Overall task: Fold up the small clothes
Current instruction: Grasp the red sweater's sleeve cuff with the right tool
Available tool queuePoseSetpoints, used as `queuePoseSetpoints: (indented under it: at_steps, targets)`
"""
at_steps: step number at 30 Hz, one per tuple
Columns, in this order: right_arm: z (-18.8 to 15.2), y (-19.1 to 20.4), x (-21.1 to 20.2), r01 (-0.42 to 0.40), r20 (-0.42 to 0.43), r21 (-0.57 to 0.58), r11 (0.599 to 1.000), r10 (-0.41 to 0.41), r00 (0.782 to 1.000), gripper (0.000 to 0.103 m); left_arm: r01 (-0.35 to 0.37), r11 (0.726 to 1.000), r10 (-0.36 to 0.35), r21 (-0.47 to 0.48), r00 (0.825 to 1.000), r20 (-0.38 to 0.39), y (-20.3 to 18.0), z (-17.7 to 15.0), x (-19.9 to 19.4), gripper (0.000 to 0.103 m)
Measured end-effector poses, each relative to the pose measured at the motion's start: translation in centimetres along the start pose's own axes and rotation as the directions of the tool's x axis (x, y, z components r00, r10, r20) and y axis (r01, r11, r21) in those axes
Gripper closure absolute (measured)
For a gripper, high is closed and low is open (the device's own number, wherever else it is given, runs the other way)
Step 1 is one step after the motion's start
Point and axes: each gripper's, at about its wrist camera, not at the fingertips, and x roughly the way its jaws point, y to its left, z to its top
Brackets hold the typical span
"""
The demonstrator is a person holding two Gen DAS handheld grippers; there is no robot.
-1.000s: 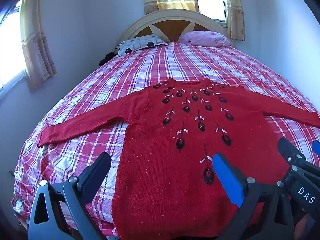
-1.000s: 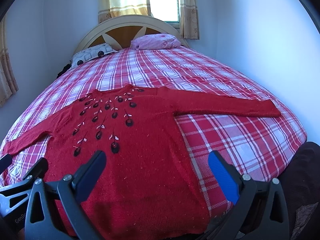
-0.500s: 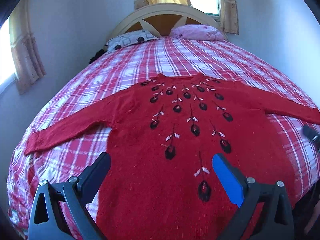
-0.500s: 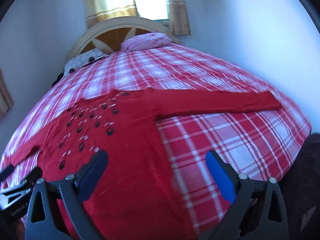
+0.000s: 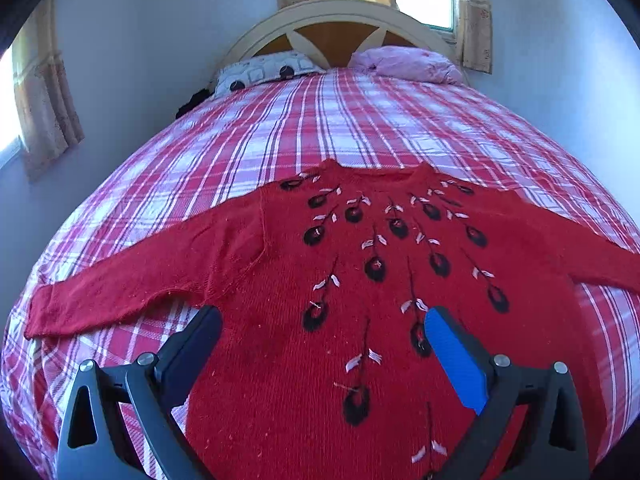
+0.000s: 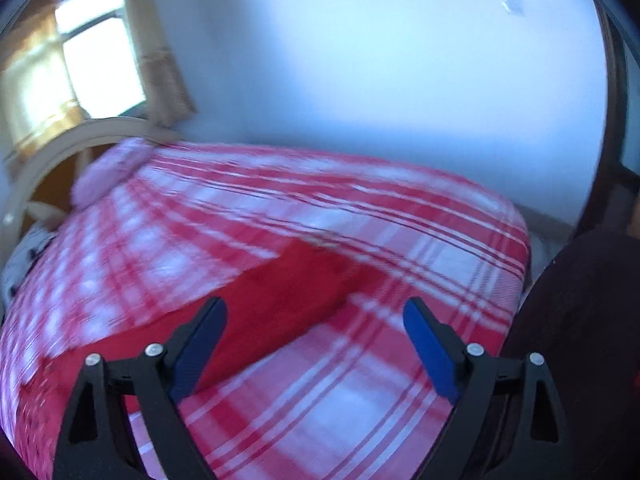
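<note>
A red knit sweater point(image 5: 280, 280) with dark embroidered flowers lies flat, front up, on the plaid bed, sleeves spread to both sides. My left gripper point(image 5: 322, 326) is open and empty, hovering over the sweater's lower body. Its left sleeve point(image 5: 120, 296) stretches out to the left edge of the bed. In the blurred right wrist view, my right gripper point(image 6: 314, 322) is open and empty above the end of the sweater's right sleeve point(image 6: 288, 292).
The bed point(image 5: 360, 120) has a red and white plaid cover point(image 6: 360, 400). Two pillows point(image 5: 404, 64) lie at the curved headboard point(image 5: 340, 20). Walls stand close on both sides, with curtained windows point(image 5: 40, 92). A dark object point(image 6: 580, 340) sits at the bed's right corner.
The right gripper has swung right, from over the sweater's body to over the right sleeve end. The left gripper has moved forward and a little right over the sweater body.
</note>
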Motion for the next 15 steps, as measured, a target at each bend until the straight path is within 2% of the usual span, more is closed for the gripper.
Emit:
queuePoseSetpoints:
  at_steps: [2,4,6,9,10,12,13,15]
  targets:
    - [0.1,-0.1,2.2,-0.005,-0.047,-0.006,1.0,0.005,0.999,0.03,-0.009,1.0,0.009,-0.005,1.0,-0.02,0.1,0.2,0.8,0.001]
    - [0.0,0.8,4.2,-0.023,-0.086,-0.038,0.999,0.02,0.996,0.032,-0.016,1.0,0.015,-0.009,0.999,-0.033,0.1,0.1,1.3,0.001]
    - [-0.2,1.6,5.8,-0.006,-0.119,-0.072,0.997,-0.002,0.993,0.039,-0.026,1.0,0.025,-0.011,0.999,-0.046,0.2,0.1,1.7,0.001]
    - [-0.4,2.2,6.1,0.056,-0.089,-0.079,0.995,-0.063,0.994,0.04,-0.031,0.999,0.03,-0.014,0.998,-0.052,0.5,0.0,1.9,0.001]
    - [-0.5,2.4,6.2,0.075,-0.087,-0.1,0.992,-0.084,0.993,0.045,-0.031,0.999,0.03,-0.015,0.998,-0.053,0.6,-0.1,2.0,0.001]
    - [-0.6,3.1,6.1,0.062,-0.083,-0.157,0.986,-0.075,0.994,0.065,-0.028,0.999,0.027,-0.021,0.998,-0.058,0.7,-0.1,2.2,0.001]
    - [-0.5,3.4,6.1,0.05,-0.091,-0.18,0.982,-0.067,0.994,0.081,-0.025,0.999,0.023,-0.024,0.998,-0.065,0.8,-0.2,2.4,0.001]
    - [0.0,3.7,6.0,0.035,-0.114,-0.194,0.98,-0.058,0.992,0.087,-0.019,0.999,0.017,-0.027,0.997,-0.072,0.9,-0.2,2.5,0.001]
